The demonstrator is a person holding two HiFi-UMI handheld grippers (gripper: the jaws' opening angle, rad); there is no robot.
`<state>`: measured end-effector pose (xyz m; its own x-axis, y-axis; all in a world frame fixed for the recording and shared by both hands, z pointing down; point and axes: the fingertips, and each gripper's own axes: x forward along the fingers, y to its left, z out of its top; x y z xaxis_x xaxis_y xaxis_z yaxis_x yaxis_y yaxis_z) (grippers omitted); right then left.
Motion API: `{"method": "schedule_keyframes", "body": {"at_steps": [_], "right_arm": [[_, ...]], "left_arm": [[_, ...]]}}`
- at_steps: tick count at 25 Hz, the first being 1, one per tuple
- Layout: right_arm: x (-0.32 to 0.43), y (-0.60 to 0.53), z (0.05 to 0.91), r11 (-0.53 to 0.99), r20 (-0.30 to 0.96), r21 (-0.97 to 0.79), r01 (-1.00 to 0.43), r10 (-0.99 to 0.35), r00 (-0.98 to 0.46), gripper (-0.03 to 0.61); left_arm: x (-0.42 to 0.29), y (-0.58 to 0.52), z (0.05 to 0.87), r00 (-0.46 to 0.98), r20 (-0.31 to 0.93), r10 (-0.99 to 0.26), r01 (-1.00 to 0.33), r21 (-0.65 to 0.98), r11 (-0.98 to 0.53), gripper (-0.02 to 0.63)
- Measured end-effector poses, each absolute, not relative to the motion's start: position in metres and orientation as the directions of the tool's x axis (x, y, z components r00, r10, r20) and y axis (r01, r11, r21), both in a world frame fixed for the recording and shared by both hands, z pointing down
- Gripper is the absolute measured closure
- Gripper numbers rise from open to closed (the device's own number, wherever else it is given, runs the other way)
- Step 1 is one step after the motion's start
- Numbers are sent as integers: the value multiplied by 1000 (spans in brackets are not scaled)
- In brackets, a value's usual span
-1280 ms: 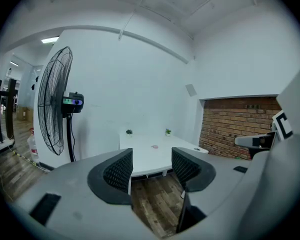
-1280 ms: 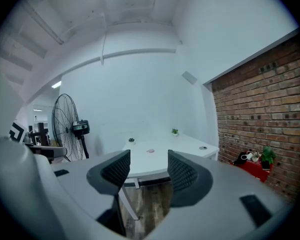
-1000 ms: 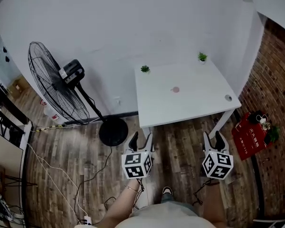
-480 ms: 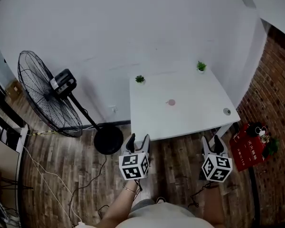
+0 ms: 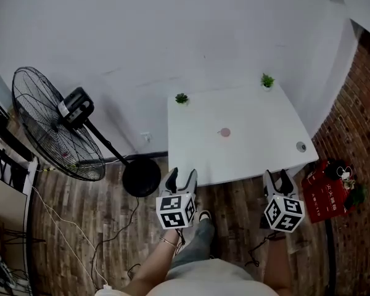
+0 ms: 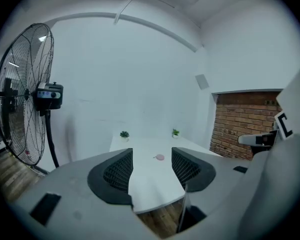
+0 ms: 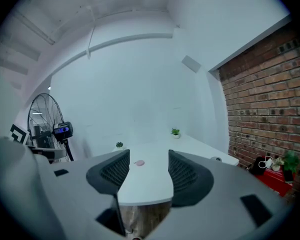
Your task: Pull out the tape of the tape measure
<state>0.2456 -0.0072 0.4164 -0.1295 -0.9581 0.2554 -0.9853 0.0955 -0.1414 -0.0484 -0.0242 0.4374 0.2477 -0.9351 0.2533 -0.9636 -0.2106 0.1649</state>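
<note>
A small pink round tape measure [image 5: 225,132] lies near the middle of the white table [image 5: 259,153]. It also shows far off between the jaws in the left gripper view, tape measure [image 6: 160,157], and in the right gripper view, tape measure [image 7: 139,162]. My left gripper [image 5: 180,176] hangs open just in front of the table's near left corner, holding nothing. My right gripper [image 5: 277,179] is open too, at the near right edge, also holding nothing. Both are well short of the tape measure.
Two tiny potted plants [image 5: 182,98] [image 5: 267,79] stand at the table's back corners. A small grey disc [image 5: 301,146] sits by the right edge. A standing fan [image 5: 55,125] is at the left, with cables on the wood floor. A red box [image 5: 324,196] lies by the brick wall.
The view and both grippers have moved closer to the table; the grippers now hang at its front edge. A leg has stepped forward. Jaws stay open.
</note>
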Motion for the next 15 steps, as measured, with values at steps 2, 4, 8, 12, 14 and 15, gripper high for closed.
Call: {"method": "schedule_keyframes", "body": {"at_steps": [2, 4, 8, 12, 14, 15], "right_arm": [[245, -26, 417, 94, 246, -149, -984, -961, -129, 335], [243, -49, 416, 94, 233, -153, -984, -964, -129, 334], [244, -97, 418, 80, 229, -165, -983, -966, -117, 333], [247, -145, 417, 60, 235, -169, -984, -967, -100, 333], [246, -166, 416, 57, 236, -164, -985, -967, -95, 333], [245, -175, 416, 56, 239, -162, -985, -966, -94, 333]], "left_arm": [[-47, -45, 437, 255, 247, -935, -962, 158, -220, 378], [-48, -70, 436, 260, 241, -935, -962, 152, -229, 379], [-48, -124, 431, 274, 235, -933, -959, 142, -246, 379], [-50, -178, 422, 281, 221, -934, -957, 139, -255, 379], [-52, -201, 419, 283, 216, -935, -956, 143, -256, 378], [-52, -211, 419, 285, 216, -934, -955, 146, -258, 379]]}}
